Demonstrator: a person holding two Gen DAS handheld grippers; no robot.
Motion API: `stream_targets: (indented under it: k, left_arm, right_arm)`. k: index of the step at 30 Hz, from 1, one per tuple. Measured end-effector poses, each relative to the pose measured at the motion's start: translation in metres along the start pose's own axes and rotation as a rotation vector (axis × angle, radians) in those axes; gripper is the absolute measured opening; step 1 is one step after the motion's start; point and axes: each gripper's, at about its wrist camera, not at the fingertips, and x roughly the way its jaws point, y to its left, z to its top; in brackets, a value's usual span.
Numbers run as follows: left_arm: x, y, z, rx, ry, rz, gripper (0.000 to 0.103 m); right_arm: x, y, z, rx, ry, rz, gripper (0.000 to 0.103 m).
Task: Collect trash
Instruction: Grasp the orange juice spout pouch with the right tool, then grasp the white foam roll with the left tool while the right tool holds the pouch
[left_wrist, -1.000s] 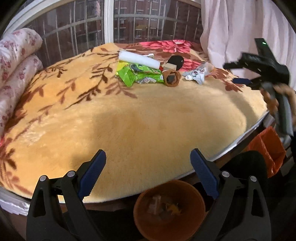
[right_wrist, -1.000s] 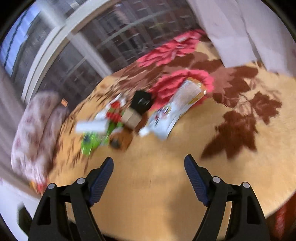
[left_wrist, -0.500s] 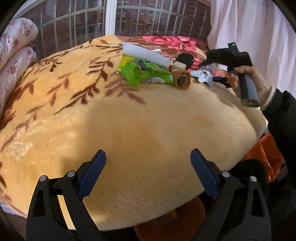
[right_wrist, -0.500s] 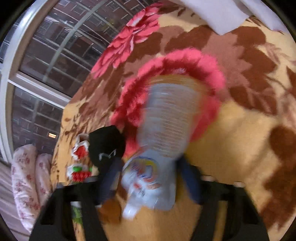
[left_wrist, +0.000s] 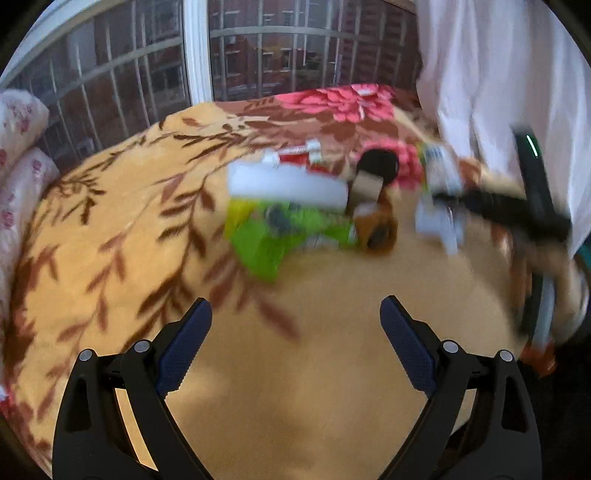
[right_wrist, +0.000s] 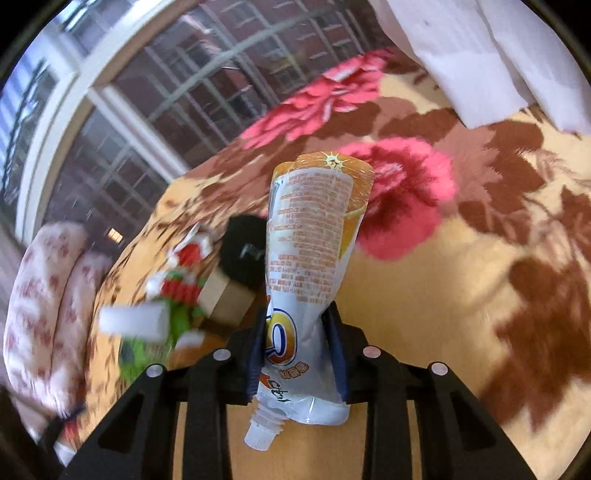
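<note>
My right gripper (right_wrist: 297, 350) is shut on a white and orange drink pouch (right_wrist: 314, 236) and holds it above the blanket; the pouch (left_wrist: 437, 206) and right gripper (left_wrist: 480, 206) show blurred at the right of the left wrist view. My left gripper (left_wrist: 295, 332) is open and empty over the yellow blanket (left_wrist: 295, 369). Ahead of it lies a trash pile: a green wrapper (left_wrist: 280, 236), a white roll (left_wrist: 288, 184), a red and white wrapper (left_wrist: 299, 153), a small cardboard box (left_wrist: 365, 188), a brown ring (left_wrist: 376, 229) and a black round thing (left_wrist: 380, 164).
A flowered pillow roll (left_wrist: 18, 147) lies at the left edge of the bed. A barred window (left_wrist: 258, 55) is behind the bed and a white curtain (left_wrist: 498, 74) hangs at the right. Something orange (left_wrist: 539, 356) shows past the bed's right edge.
My right gripper has closed on the drink pouch and lifted it off the blanket. My left gripper has moved forward over the bed, closer to the trash pile.
</note>
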Motion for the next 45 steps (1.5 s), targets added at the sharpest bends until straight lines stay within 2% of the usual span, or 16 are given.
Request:
stream_targets:
  k: [1,4,8,15,16,18,21,27,33,35,37,39,42,45]
  left_arm:
    - [0.003,0.001,0.01,-0.025,0.001,-0.01,0.09]
    - [0.016,0.007,0.041,-0.104,-0.02,0.025,0.09]
    - [0.044,0.031,0.061,-0.184,-0.004,0.011,0.09]
    - [0.075,0.069,0.071,-0.365,-0.044,-0.129,0.088]
    - [0.077,0.069,0.073,-0.368,-0.052,-0.142,0.082]
    - [0.081,0.064,0.075,-0.351,-0.055,-0.163,0.05]
    - [0.083,0.059,0.075,-0.333,-0.059,-0.16,0.037]
    - [0.051,0.053,0.07,-0.293,-0.147,-0.132,0.025]
    - [-0.011,0.026,0.065,-0.172,-0.296,-0.103,0.022]
    - [-0.027,0.015,0.065,-0.117,-0.339,-0.063,0.022]
    - [-0.029,0.01,0.069,-0.096,-0.331,-0.045,0.021]
    - [-0.027,0.016,0.072,-0.137,-0.299,-0.114,0.019]
    - [-0.01,0.042,0.075,-0.283,-0.212,-0.233,0.018]
    - [0.005,0.059,0.069,-0.368,-0.153,-0.225,0.016]
  right_arm:
    - [-0.004,0.001,-0.005,-0.027,-0.001,0.0,0.031]
    - [-0.012,0.001,-0.02,-0.086,-0.012,-0.008,0.031]
    - [-0.017,-0.001,-0.025,-0.111,-0.023,0.0,0.031]
    - [-0.015,-0.005,-0.027,-0.112,-0.026,0.02,0.031]
    - [-0.014,-0.005,-0.027,-0.107,-0.025,0.022,0.031]
    - [-0.014,-0.007,-0.027,-0.104,-0.024,0.024,0.031]
    - [-0.014,-0.007,-0.028,-0.102,-0.027,0.023,0.031]
    - [-0.016,-0.005,-0.03,-0.118,-0.041,0.015,0.031]
    - [-0.023,0.0,-0.031,-0.148,-0.069,-0.005,0.031]
    - [-0.026,0.004,-0.032,-0.156,-0.076,-0.008,0.031]
    - [-0.029,0.007,-0.031,-0.161,-0.082,-0.013,0.031]
    - [-0.035,0.011,-0.031,-0.167,-0.09,-0.006,0.031]
    - [-0.047,0.015,-0.032,-0.182,-0.109,-0.001,0.031]
    - [-0.056,0.016,-0.034,-0.194,-0.119,-0.006,0.031]
